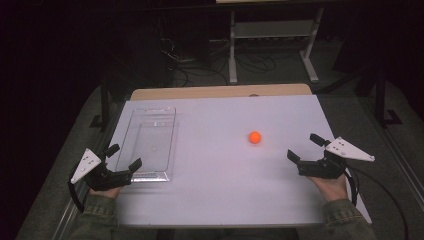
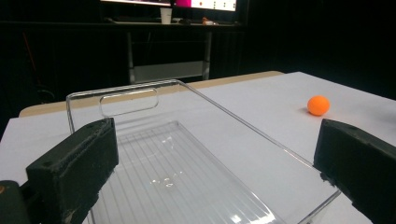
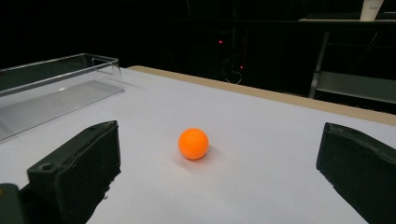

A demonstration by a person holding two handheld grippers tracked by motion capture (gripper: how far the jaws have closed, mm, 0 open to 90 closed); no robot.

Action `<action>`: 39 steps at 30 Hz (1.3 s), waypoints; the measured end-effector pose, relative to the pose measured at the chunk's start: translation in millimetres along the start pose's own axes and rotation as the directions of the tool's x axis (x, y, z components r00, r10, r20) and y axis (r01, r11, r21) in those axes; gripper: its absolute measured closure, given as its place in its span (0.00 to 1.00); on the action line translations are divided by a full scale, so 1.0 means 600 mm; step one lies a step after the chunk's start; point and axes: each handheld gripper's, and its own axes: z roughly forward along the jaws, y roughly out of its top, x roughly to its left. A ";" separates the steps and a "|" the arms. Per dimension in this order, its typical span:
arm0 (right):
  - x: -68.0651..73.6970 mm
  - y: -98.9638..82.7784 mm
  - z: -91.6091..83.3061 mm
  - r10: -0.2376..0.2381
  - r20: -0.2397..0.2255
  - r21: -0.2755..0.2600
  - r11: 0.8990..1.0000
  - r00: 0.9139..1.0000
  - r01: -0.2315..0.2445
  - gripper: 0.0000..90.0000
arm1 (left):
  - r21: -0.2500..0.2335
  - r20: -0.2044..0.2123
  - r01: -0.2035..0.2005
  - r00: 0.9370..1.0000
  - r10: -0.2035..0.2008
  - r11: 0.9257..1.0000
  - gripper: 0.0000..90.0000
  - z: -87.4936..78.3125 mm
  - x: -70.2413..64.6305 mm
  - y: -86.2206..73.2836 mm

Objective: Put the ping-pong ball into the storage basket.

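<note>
Tongs on both sides stand with jaws spread wide and nothing between them. The left tongs (image 1: 121,157), at the lower left of the high view, hover at the near end of a clear plastic tray (image 1: 131,131). The right tongs (image 1: 304,148), at the lower right, point toward an orange ball (image 1: 255,137) that lies just right of centre, well apart from the tray and near the right tongs.

The white worktop (image 1: 215,190) is flat and mostly bare, a tan edge showing along its far side. Open surface lies between tray and ball and all along the near edge. Beyond, the room is dark, with a pale desk frame (image 1: 272,40) and cables on the floor.

Inside, the ribbed tray looks empty.
</note>
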 end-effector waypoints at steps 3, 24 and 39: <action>0.000 0.000 -0.002 0.001 -0.001 -0.004 1.000 1.000 -0.001 0.00 | 0.000 0.001 0.000 1.000 0.000 1.000 0.00 -0.001 0.000 0.000; -0.001 -0.004 -0.003 -0.002 0.000 0.002 1.000 1.000 0.002 0.00 | 0.072 0.001 -0.050 0.999 0.050 0.996 0.00 0.014 -0.012 0.011; -0.001 -0.004 -0.003 -0.005 -0.014 0.003 1.000 1.000 0.005 0.00 | 0.091 0.057 -0.105 0.993 0.100 0.990 0.00 0.038 -0.025 0.060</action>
